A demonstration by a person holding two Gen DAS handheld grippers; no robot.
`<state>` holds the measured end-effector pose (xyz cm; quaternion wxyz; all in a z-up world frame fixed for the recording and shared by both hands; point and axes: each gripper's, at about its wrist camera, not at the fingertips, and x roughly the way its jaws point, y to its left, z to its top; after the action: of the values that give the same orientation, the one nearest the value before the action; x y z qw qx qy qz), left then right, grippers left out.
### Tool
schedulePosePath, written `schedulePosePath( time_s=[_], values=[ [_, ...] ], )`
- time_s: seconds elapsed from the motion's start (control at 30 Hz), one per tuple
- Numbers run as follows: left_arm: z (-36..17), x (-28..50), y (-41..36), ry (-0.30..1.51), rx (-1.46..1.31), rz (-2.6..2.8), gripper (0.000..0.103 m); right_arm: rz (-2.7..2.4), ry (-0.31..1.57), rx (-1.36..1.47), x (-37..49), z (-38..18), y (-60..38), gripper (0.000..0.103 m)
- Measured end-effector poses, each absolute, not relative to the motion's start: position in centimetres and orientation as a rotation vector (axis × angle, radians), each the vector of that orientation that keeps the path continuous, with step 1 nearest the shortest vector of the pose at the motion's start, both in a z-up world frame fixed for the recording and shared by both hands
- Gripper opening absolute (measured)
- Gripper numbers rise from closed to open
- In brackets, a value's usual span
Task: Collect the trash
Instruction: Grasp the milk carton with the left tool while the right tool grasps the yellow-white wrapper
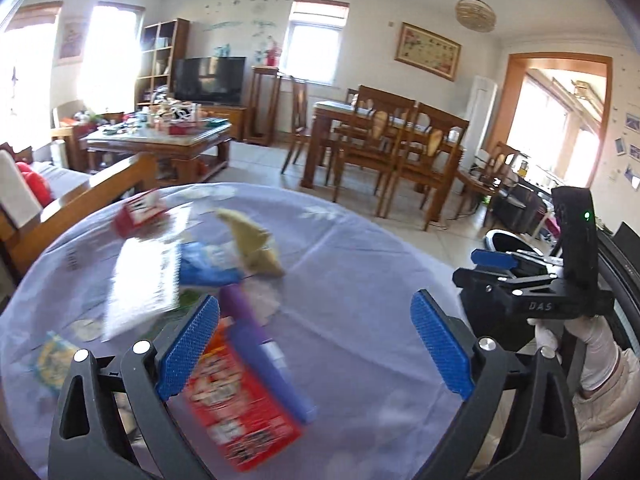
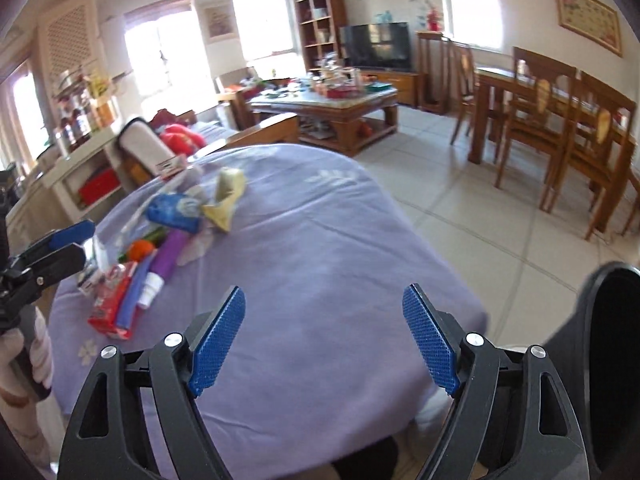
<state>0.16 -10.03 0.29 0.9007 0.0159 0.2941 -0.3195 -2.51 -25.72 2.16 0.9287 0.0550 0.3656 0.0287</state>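
Note:
Trash lies in a heap on a round table with a lilac cloth [image 1: 360,264]. In the left wrist view I see a red snack box [image 1: 240,408], a purple tube [image 1: 264,348], a blue packet [image 1: 208,264], a yellow crumpled wrapper [image 1: 252,244], a white sheet [image 1: 144,284] and a red carton [image 1: 140,212]. My left gripper [image 1: 316,344] is open just above the red box and purple tube. My right gripper [image 2: 324,340] is open and empty over bare cloth [image 2: 312,240], right of the heap [image 2: 168,236]. It also shows in the left wrist view [image 1: 520,276].
A black bin rim [image 2: 612,320] stands at the table's right side over tiled floor. A wooden sofa with a red cushion [image 1: 36,188] is left of the table. A cluttered coffee table [image 1: 160,136] and a dining set [image 1: 392,148] stand beyond.

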Motion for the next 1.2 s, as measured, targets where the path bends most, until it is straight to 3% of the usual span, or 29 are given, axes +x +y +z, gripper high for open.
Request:
schedulePosePath(
  time_s=[0.2,0.4,0.67,1.13,1.2],
  values=[
    [-1.3,1.1,-3.0,0.628,0.131,-0.647,0.096,0.148,0.763,0.098,-0.7,1.0,-20.7,0.082],
    [-2.7,0.9,1.2,0.552,0.52,-0.652,0.096,0.21,0.789,0.097,1.0,-0.3,-18.2,0.082],
    [-5.1,3.4,3.4,0.593,0.832,-0.888,0.096,0.256,0.822,0.138,3.8,-1.4,-16.1,0.082],
    [-8.4,7.0,2.9,0.711,0.828,-1.081,0.094,0.239,0.874,0.148,10.6,-2.2,-14.5,0.082],
    [-8.2,7.2,3.2,0.714,0.769,-1.061,0.082,0.223,0.883,0.141,11.7,-2.4,-14.5,0.082]
  ],
)
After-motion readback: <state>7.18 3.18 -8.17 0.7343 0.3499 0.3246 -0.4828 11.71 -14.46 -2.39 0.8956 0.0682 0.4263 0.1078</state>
